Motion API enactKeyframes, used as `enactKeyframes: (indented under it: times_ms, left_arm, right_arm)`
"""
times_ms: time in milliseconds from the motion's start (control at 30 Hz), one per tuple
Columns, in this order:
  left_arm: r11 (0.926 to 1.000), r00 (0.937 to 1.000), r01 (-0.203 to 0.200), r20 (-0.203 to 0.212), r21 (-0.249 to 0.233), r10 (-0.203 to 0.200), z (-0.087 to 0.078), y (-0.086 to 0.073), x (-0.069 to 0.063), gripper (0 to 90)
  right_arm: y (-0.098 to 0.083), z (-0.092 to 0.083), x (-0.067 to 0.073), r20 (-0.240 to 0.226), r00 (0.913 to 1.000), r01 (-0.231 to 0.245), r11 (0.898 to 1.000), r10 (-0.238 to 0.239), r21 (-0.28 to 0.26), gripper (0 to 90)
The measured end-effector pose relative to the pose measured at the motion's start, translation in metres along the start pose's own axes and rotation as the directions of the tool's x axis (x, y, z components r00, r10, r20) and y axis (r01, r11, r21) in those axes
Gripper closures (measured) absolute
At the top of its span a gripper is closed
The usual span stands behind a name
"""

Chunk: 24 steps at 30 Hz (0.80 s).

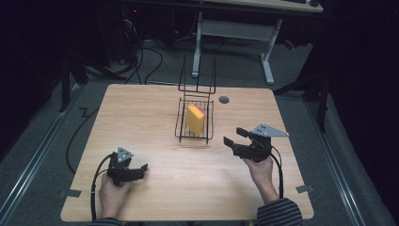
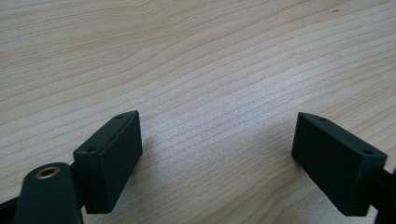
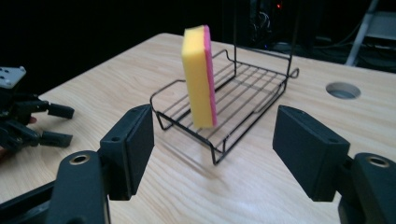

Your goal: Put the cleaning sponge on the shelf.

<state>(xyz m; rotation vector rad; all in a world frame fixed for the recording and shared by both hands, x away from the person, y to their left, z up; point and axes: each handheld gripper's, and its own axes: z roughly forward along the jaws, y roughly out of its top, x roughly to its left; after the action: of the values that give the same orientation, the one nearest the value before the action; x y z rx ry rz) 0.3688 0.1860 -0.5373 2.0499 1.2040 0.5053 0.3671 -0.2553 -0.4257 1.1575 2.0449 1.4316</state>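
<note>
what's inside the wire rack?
One sponge, yellow with a pink face, stands on edge on the rack floor. Nothing else shows through the bars. The sponge's underside, against the wires, is hidden.

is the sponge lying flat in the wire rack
No, the sponge stands upright on its edge inside the black wire rack.

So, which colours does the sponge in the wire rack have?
Yellow sponge with pink side, clearest in right gripper view.
</note>
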Motion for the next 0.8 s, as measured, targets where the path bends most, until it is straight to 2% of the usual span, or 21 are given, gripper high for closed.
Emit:
enactKeyframes:
  times_ms: [333, 800]
  left_arm:
    - [1.0000, 1.0000, 0.000, 0.000, 0.000, 0.000, 0.000, 0.000, 0.000, 16.7]
    - [1.0000, 1.0000, 0.000, 0.000, 0.000, 0.000, 0.000, 0.000, 0.000, 16.7]
  right_arm:
    - [-0.023, -0.015, -0.010, 0.029, 0.9987, -0.041, 0.999, 0.041, -0.006, 30.5]
    - [-0.061, -0.011, -0.023, 0.089, 0.9939, -0.070, 0.996, 0.065, 0.052, 31.1]
